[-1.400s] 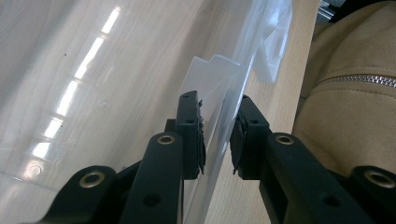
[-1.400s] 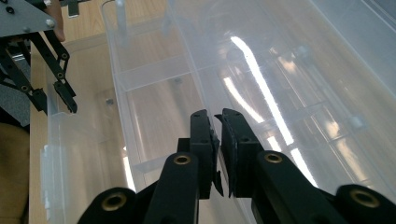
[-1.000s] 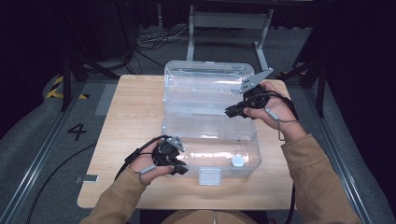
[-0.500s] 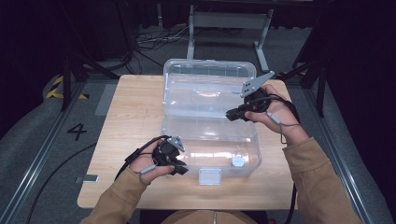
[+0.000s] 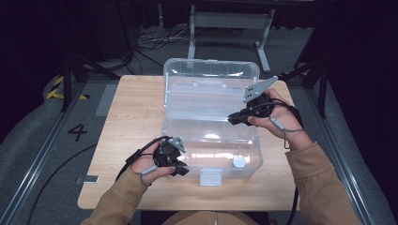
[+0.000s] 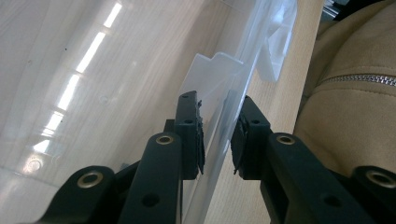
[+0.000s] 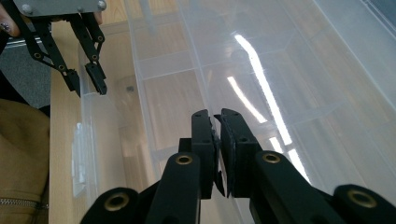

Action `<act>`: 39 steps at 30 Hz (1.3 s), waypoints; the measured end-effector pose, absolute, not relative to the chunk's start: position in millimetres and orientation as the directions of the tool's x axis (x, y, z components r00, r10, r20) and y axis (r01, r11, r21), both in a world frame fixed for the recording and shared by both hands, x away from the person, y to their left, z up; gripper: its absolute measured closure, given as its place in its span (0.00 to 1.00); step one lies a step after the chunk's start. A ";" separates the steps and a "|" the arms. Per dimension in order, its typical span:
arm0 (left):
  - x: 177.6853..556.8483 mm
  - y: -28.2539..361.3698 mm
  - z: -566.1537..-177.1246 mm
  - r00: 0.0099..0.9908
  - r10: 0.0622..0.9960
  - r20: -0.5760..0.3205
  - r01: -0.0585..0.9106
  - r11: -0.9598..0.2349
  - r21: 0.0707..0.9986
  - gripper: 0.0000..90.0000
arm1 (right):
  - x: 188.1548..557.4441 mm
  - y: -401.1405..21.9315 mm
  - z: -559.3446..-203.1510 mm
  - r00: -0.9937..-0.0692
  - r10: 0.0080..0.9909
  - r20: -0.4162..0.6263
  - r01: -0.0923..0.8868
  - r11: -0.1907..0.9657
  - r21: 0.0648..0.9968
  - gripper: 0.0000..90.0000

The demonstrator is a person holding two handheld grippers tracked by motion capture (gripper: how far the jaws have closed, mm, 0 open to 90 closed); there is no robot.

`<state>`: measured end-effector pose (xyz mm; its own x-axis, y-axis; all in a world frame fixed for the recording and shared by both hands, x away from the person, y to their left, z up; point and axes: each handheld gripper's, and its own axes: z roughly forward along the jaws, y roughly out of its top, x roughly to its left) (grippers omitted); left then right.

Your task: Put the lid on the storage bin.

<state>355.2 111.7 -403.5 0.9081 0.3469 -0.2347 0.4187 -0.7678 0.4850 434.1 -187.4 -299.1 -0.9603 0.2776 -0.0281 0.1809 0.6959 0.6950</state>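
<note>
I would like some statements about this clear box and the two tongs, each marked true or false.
1. The clear plastic box stands open on the wooden table. True.
2. The left tongs straddle the box's front wall. True.
3. The right tongs gape wide open. False: their jaws are almost together, with nothing visible between them.
4. The white latch is at the box's far side. False: it is at the near front, toward the person.
5. The box is full of tools. False: just one small white piece sits inside.
</note>
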 end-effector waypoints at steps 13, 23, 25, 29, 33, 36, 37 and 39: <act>355.0 111.3 -403.4 0.907 0.351 -0.234 0.421 -0.769 0.481 0.83 | 425.5 -188.2 -300.7 -0.962 0.272 -0.035 0.172 0.697 0.697 0.94; 354.9 111.2 -403.5 0.907 0.351 -0.234 0.422 -0.769 0.481 0.83 | 420.0 -189.2 -302.2 -0.964 0.264 -0.039 0.163 0.699 0.697 0.94; 355.0 111.3 -403.4 0.907 0.351 -0.233 0.421 -0.770 0.479 0.83 | 418.8 -189.2 -302.5 -0.964 0.264 -0.038 0.164 0.699 0.696 0.94; 355.0 111.2 -403.4 0.907 0.352 -0.233 0.422 -0.770 0.479 0.83 | 416.8 -189.1 -303.0 -0.965 0.259 -0.038 0.160 0.701 0.695 0.94; 355.1 111.3 -403.5 0.906 0.351 -0.234 0.422 -0.770 0.479 0.83 | 414.5 -189.2 -303.8 -0.966 0.256 -0.039 0.158 0.701 0.696 0.94; 354.9 111.3 -403.4 0.905 0.353 -0.236 0.425 -0.769 0.478 0.83 | 413.2 -189.2 -304.1 -0.966 0.254 -0.038 0.158 0.703 0.694 0.94; 355.0 111.3 -403.4 0.906 0.353 -0.235 0.424 -0.770 0.477 0.83 | 412.9 -189.1 -304.2 -0.967 0.253 -0.040 0.155 0.703 0.694 0.94; 355.0 111.3 -403.4 0.905 0.354 -0.236 0.425 -0.769 0.477 0.83 | 412.1 -189.0 -304.4 -0.967 0.250 -0.041 0.153 0.705 0.693 0.94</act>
